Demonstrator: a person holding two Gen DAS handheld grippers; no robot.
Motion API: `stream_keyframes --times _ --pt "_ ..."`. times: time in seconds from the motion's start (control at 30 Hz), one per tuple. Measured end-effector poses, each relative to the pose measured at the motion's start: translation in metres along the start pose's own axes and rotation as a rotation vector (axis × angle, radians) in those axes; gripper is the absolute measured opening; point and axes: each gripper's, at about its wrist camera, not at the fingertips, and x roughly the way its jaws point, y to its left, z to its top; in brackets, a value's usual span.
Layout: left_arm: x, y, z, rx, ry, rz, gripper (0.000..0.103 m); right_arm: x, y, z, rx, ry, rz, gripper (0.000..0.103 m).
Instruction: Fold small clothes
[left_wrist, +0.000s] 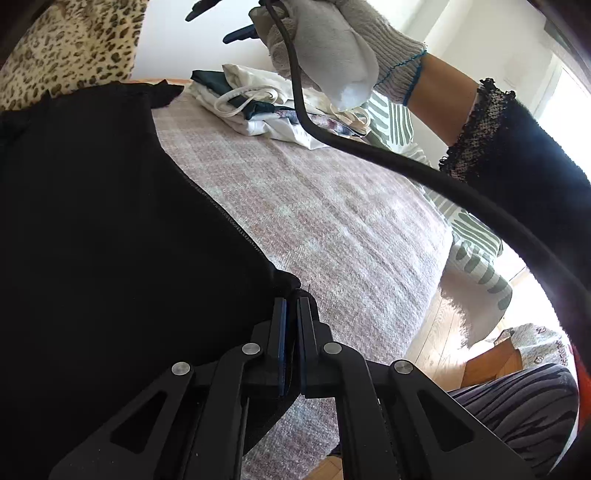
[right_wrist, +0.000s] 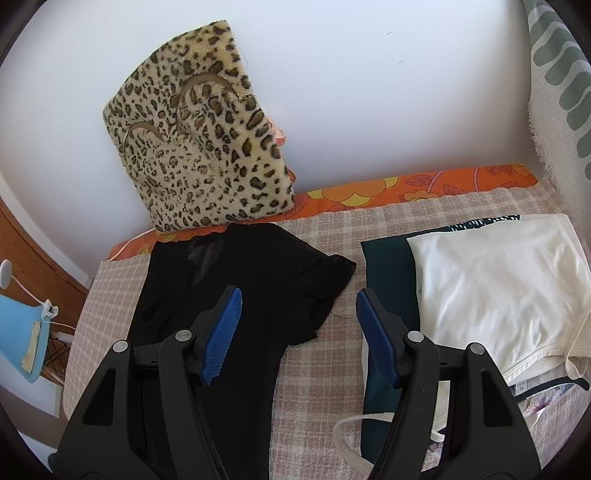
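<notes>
Gripping a corner of the black garment (left_wrist: 110, 229), the left gripper (left_wrist: 291, 306) has its two fingers pressed together with the dark fabric caught between the pads, low in the centre of the left wrist view. The garment fills the left half of that frame and hangs over the pink checked bedspread (left_wrist: 332, 229).

The right gripper (right_wrist: 299, 306) is spread wide, its blue pads (right_wrist: 221, 339) well apart and holding nothing. It hovers in the lower centre of the right wrist view, above the bedspread (right_wrist: 314, 376). Its left finger lies over the black garment (right_wrist: 240, 269); its right finger lies over the edge of a dark green garment (right_wrist: 388, 258).

In the right wrist view the black garment lies spread on the bedspread at centre left, with a ruffled sleeve reaching toward the centre. To the right sits a stack of clothes: a cream garment (right_wrist: 495, 288) on top, the dark green garment under it.

A leopard-print cushion (right_wrist: 207, 140) leans against the white wall in the upper left. An orange floral pillow (right_wrist: 406, 188) runs along the wall behind the bedspread.

In the left wrist view the gloved right hand (left_wrist: 332, 40) appears at upper centre, with a black cable (left_wrist: 369, 147) running down to the right. The clothes stack (left_wrist: 280, 107) lies beneath it at upper centre.
</notes>
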Motion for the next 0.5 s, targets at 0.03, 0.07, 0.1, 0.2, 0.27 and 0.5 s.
stream_keyframes --times 0.03,0.07,0.1,0.2,0.27,0.5 --pt "-0.002 0.003 0.000 -0.017 -0.007 -0.010 0.003 0.013 -0.001 0.006 0.006 0.011 0.003 0.067" --pt "-0.005 0.006 0.001 -0.031 -0.016 -0.016 0.003 0.025 -0.002 0.012 0.013 0.022 0.003 0.067" --pt "-0.007 0.008 0.001 -0.043 -0.023 -0.022 0.003 0.036 -0.003 0.017 0.018 0.029 0.002 0.067" --pt "-0.010 0.014 0.002 -0.075 -0.033 -0.048 0.002 0.068 -0.001 0.029 0.022 0.066 0.021 0.067" --pt "-0.011 0.014 0.002 -0.075 -0.041 -0.062 0.002 0.087 0.002 0.033 0.015 0.099 0.016 0.067" --pt "-0.011 0.011 0.003 -0.047 -0.059 -0.089 0.002 0.139 -0.005 0.036 0.043 0.181 -0.143 0.068"
